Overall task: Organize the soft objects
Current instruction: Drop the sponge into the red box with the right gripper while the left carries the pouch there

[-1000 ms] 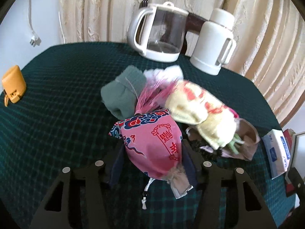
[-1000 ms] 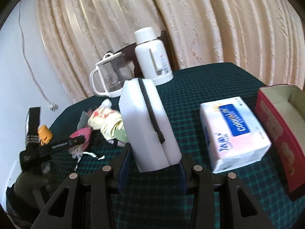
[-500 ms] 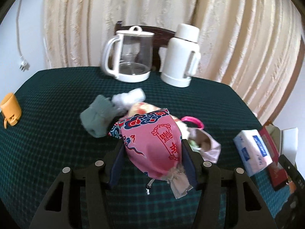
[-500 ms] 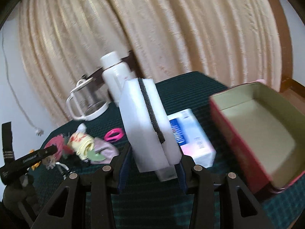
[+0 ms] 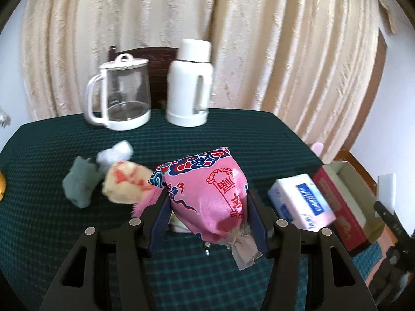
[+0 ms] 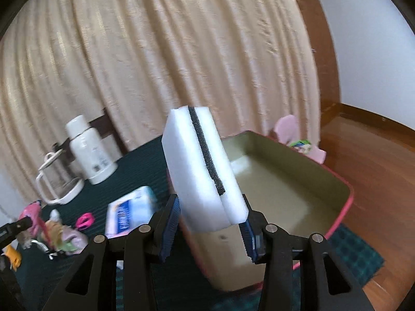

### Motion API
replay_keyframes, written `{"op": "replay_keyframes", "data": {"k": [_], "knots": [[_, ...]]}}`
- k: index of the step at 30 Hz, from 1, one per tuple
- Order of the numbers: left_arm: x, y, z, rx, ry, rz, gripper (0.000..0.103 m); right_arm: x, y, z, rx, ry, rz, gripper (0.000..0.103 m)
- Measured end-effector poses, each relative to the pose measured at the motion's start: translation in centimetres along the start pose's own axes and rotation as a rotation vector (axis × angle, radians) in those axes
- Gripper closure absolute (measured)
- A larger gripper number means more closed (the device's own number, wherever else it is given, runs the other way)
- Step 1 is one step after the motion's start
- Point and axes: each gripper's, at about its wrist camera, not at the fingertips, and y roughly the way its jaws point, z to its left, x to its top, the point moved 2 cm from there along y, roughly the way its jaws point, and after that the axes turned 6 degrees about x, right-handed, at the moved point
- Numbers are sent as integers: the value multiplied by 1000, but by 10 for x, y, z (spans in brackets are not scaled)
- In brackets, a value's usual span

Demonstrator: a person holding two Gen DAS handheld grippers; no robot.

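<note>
My left gripper (image 5: 207, 194) is shut on a pink patterned cloth pouch (image 5: 207, 189), held above the green tablecloth (image 5: 39, 220). Behind it lie a grey-green cloth (image 5: 79, 181), a yellow-and-red cloth (image 5: 127, 184) and a white fluffy piece (image 5: 115, 153). My right gripper (image 6: 209, 202) holds a white sponge (image 6: 197, 160) with a black strip upright over the near left corner of an open red box (image 6: 345, 197). Its jaws are opening, with the sponge still between the pads. The box (image 5: 337, 194) also shows at the right of the left wrist view.
A tissue pack (image 5: 301, 202) lies just left of the box. A glass jug (image 5: 120, 96) and a white thermos (image 5: 189, 88) stand at the table's back edge before a cream curtain. A pink clip (image 6: 84, 220) lies by the cloth pile. Wooden floor (image 6: 376, 155) lies beyond the box.
My left gripper lifted the pouch and swung right, away from the cloth pile. My right gripper carried the sponge right, past the tissue pack, to over the red box.
</note>
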Motion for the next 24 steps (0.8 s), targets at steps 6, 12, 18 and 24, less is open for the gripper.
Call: {"op": "replay_keyframes", "data": {"k": [6,12,18,24], "knots": [[6,3,-37,-51,48,2,46,1,-3,-25,-76,13,-28,34],[12,8,-81,-109,110,5,46,0,-12,-48,-105,40,-43,34],[15,14,-136,-197,191,10,46,2,-27,-64,-141,48,-79,34],[12,24,-194,-288,274,33,46,1,-37,-78,-148,74,-91,34]]}}
